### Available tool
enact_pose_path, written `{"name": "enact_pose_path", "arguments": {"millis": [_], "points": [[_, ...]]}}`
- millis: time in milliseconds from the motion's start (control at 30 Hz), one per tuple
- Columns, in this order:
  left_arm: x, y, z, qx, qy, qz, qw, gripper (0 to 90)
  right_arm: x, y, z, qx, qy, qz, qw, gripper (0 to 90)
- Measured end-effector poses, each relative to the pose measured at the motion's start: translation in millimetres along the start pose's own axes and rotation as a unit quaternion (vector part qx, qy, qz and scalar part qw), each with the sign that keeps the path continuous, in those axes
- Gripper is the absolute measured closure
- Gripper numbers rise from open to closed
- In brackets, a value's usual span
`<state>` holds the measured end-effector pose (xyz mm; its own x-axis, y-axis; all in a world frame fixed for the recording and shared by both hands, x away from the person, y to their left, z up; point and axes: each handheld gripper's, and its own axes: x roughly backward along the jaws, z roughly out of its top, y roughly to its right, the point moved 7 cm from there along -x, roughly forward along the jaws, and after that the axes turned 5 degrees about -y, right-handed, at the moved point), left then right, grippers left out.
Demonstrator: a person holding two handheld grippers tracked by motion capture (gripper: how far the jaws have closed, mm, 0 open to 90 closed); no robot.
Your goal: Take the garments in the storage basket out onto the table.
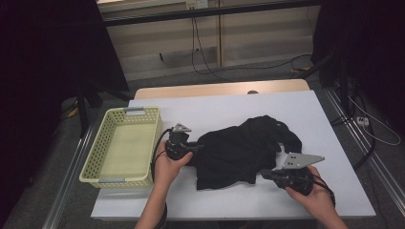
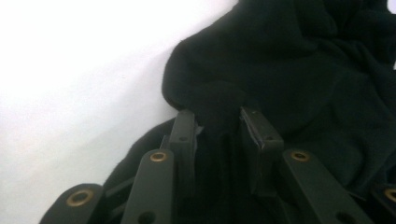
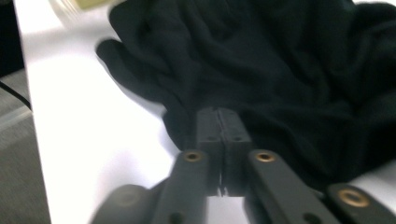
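Observation:
A crumpled black garment point(image 1: 243, 148) lies on the white table point(image 1: 215, 107), right of centre. At its left edge my left gripper point(image 1: 198, 147) points right into the cloth. In the left gripper view a bunched fold of the garment point(image 2: 303, 70) fills the gap between the jaws of the left gripper point(image 2: 219, 122), which press on it. My right gripper point(image 1: 265, 174) is at the garment's near right hem, pointing left. In the right gripper view the right gripper point(image 3: 218, 114) has its jaws tight together, and their tips bite into the edge of the garment point(image 3: 280, 60).
A pale yellow perforated basket point(image 1: 95, 157) with nothing in it stands at the table's left side, close to my left hand. Bare white table runs behind the garment and along the near edge. Cables lie on the floor beyond the table.

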<state>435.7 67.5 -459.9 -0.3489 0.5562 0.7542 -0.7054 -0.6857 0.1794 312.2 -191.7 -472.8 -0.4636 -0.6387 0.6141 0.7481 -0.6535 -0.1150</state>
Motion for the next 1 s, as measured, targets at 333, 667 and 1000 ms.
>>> {"name": "enact_pose_path", "arguments": {"millis": [333, 667, 1000], "points": [[7.0, -1.9, -1.2, -0.001, 0.005, -0.004, 1.0, 45.8, -58.5, -48.6, 27.6, 0.049, -0.008, 0.046, 0.9977, 58.5], [27.1, 6.0, -7.8, -0.01, 0.012, 0.008, 0.9998, 21.3, -99.6, -60.2, 33.7, 0.07, -0.056, 0.047, 0.9949, 55.7], [25.9, 1.8, -14.0, -0.001, 0.016, 0.023, 0.9996, 18.5, -106.5, -49.9, 34.3, 0.052, -0.064, 0.025, 0.9963, 75.2]]}}
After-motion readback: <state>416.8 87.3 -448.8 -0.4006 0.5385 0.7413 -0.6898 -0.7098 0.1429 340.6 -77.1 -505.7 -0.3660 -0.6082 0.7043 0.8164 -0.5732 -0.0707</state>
